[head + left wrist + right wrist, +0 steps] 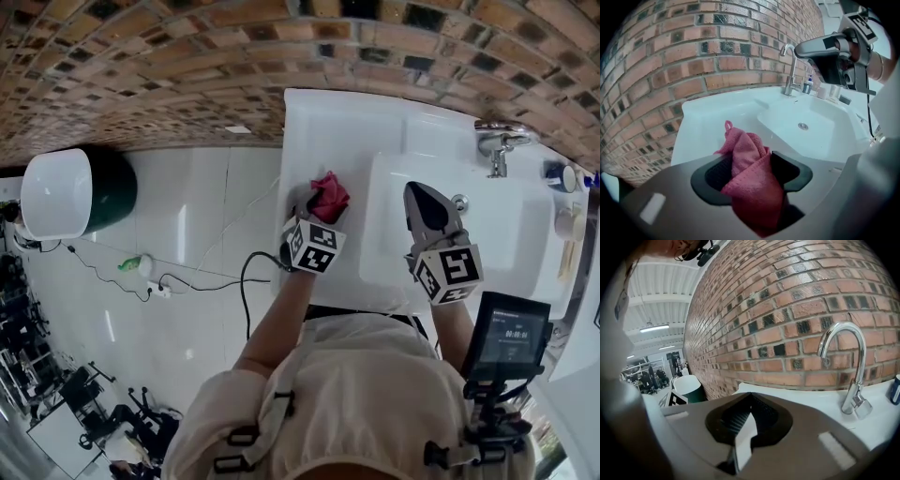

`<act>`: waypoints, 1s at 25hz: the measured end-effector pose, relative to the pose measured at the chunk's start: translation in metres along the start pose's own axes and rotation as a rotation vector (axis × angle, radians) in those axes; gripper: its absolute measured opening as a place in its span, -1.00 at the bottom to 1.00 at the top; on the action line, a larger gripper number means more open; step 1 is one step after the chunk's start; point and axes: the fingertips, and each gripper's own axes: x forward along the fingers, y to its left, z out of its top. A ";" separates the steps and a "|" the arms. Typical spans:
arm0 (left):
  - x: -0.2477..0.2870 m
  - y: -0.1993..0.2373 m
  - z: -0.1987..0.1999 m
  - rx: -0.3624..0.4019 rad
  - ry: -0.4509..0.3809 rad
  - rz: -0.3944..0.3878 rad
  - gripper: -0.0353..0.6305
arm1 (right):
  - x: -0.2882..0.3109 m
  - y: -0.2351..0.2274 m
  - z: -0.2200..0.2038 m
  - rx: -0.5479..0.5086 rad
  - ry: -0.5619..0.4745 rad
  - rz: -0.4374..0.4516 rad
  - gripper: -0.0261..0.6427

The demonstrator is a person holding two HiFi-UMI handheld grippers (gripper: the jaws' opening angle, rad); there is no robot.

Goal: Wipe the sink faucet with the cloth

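Head view: the red cloth (330,195) lies on the sink (375,112) rim, at 9 o'clock of the basin (506,234), with the left gripper (311,211) at it. The right gripper (419,192) is over the basin and the faucet (497,145) is at 2 o'clock.

Left gripper view: the fingers (717,173) are spread, and the cloth sits loose between them.

Right gripper view: the fingers (764,413) are pressed together and hold nothing. The faucet is at 3 o'clock.

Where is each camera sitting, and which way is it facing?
Head view: on the person's head, looking down at the sink; torso, arms, left gripper and right gripper show.
Left gripper view: rides the left gripper, facing the cloth between its jaws and the sink.
Right gripper view: rides the right gripper, looking past its jaws at the faucet and brick wall.
Shared: all show the faucet.
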 end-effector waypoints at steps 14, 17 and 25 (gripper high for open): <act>-0.010 0.010 0.051 -0.109 -0.084 -0.074 -0.56 | -0.026 -0.022 0.022 -0.012 -0.024 -0.019 -0.95; -0.023 -0.007 0.106 -0.048 -0.224 -0.079 -0.56 | -0.041 -0.031 0.037 -0.024 -0.055 -0.044 -0.95; -0.059 -0.086 0.244 0.090 -0.501 -0.180 -0.56 | -0.096 -0.061 0.076 -0.050 -0.132 -0.128 -0.95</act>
